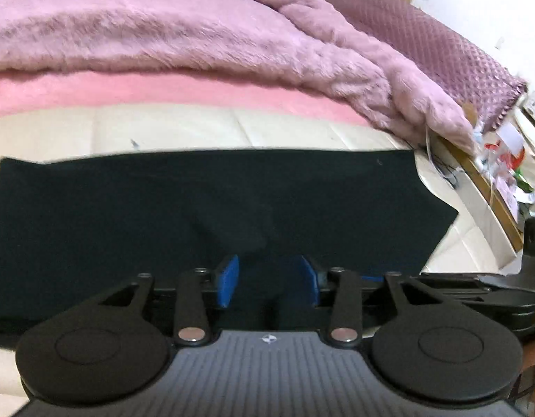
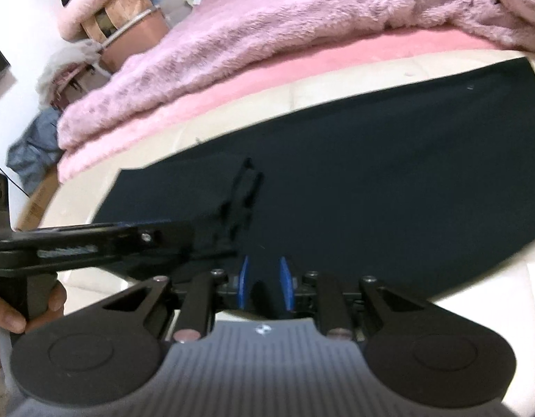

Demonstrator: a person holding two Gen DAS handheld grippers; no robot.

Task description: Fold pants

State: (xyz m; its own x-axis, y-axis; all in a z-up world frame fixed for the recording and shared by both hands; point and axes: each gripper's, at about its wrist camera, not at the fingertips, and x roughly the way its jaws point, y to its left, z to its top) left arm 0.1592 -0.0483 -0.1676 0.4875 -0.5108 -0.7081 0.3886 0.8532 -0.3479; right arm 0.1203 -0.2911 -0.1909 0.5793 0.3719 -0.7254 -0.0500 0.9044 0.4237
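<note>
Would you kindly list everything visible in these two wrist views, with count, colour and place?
pants: one, black, spread flat on the cream mattress
fluffy blanket: one, mauve-pink, bunched behind the pants
sheet: one, pink, under the blanket
quilted pillow: one, dusty purple, far right corner
bedside clutter: several items, mixed colours, too blurred to name
left gripper: black, blue pads, open over the pants
right gripper: black, blue pads, open

A cream bed (image 1: 163,128) carries flat black pants (image 1: 198,201), a pink sheet (image 1: 128,90) and a mauve fur blanket (image 1: 163,27).
</note>
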